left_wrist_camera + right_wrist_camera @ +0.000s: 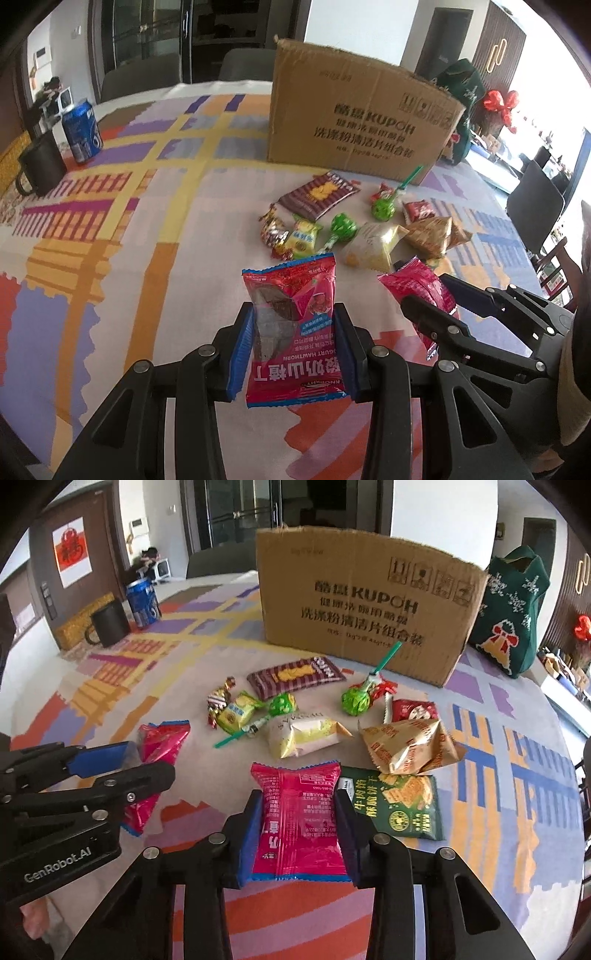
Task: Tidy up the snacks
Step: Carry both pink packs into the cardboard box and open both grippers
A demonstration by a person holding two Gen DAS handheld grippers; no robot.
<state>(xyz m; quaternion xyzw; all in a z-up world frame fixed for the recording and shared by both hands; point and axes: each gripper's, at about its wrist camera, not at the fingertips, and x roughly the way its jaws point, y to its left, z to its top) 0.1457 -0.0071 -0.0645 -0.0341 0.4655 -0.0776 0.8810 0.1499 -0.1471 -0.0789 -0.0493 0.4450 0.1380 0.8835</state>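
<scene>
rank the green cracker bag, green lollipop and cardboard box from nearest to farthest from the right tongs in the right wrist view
1. green cracker bag, just right of the right tongs
2. green lollipop, mid-table, beyond
3. cardboard box, at the back

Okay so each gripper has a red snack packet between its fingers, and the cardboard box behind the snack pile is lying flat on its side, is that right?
Not quite. The cardboard box stands upright behind the snack pile, as the right wrist view shows. The rest holds: the left gripper has one red snack packet between its fingers and the right gripper has the other packet.
</scene>
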